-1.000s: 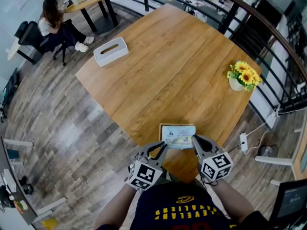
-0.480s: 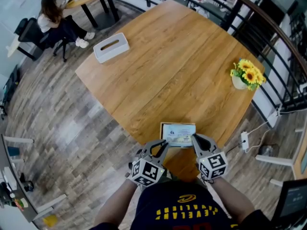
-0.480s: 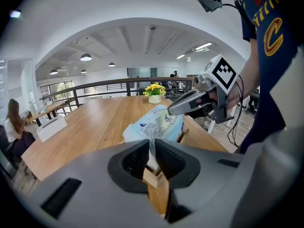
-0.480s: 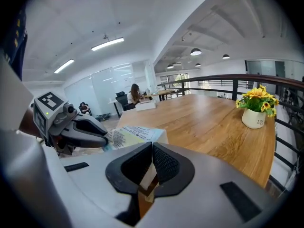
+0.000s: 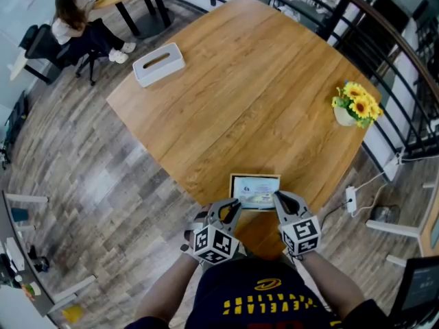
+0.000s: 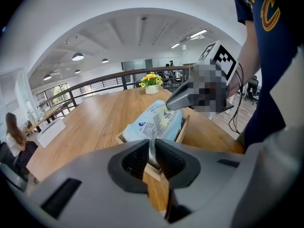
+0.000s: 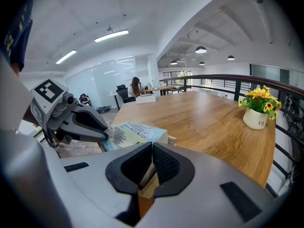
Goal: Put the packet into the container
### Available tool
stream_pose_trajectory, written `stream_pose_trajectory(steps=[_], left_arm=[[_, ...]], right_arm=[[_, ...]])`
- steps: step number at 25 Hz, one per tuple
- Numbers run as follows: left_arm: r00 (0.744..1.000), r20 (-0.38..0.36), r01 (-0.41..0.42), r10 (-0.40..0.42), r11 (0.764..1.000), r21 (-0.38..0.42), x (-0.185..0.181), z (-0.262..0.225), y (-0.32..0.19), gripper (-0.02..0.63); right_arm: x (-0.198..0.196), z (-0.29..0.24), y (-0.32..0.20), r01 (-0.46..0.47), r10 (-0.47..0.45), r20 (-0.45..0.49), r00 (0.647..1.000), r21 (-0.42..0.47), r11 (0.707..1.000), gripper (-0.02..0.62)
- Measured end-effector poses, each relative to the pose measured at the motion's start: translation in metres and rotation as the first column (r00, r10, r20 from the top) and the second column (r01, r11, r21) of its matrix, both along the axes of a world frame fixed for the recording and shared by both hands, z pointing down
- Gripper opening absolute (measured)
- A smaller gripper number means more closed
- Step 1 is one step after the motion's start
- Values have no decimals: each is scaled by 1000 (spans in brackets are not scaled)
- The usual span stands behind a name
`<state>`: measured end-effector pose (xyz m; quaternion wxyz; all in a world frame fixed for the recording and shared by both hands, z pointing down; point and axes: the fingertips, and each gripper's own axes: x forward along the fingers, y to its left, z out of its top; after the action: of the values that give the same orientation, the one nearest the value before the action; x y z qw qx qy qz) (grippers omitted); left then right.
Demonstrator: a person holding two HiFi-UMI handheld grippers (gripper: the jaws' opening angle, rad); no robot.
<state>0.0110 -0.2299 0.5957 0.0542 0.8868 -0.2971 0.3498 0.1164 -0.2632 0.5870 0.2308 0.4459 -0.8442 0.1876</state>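
Observation:
A light-blue printed packet (image 5: pixel 254 191) lies in a shallow wooden container (image 5: pixel 256 177) at the table's near edge. My left gripper (image 5: pixel 231 209) is shut on the packet's near-left seam. My right gripper (image 5: pixel 278 201) is shut on its near-right seam. In the left gripper view the packet (image 6: pixel 154 122) runs from my jaws into the container (image 6: pixel 183 128), and the right gripper (image 6: pixel 174 103) pinches its far end. In the right gripper view the packet (image 7: pixel 135 131) stretches over to the left gripper (image 7: pixel 101 133), and a corner of the container (image 7: pixel 171 139) shows beyond it.
On the wooden table (image 5: pixel 247 81) a white tissue box (image 5: pixel 158 64) stands at the far left and a pot of yellow flowers (image 5: pixel 353 107) at the right edge. A person (image 5: pixel 77 27) sits at another table beyond. A dark railing (image 5: pixel 384 40) runs along the right. A power strip (image 5: pixel 348 201) lies on the floor.
Both grippers have sunk a little and rolled slightly, still holding the packet's two ends over the container. The packet has settled lower with them.

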Motion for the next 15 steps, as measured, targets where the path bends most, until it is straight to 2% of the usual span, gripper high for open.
stream_pose_trajectory(steps=[15], left_arm=[[988,149,-27,27,1000,1,3,12,-1,43]], right_arm=[[1,13,-1,-1,0,-72,997,-18,1000,17]])
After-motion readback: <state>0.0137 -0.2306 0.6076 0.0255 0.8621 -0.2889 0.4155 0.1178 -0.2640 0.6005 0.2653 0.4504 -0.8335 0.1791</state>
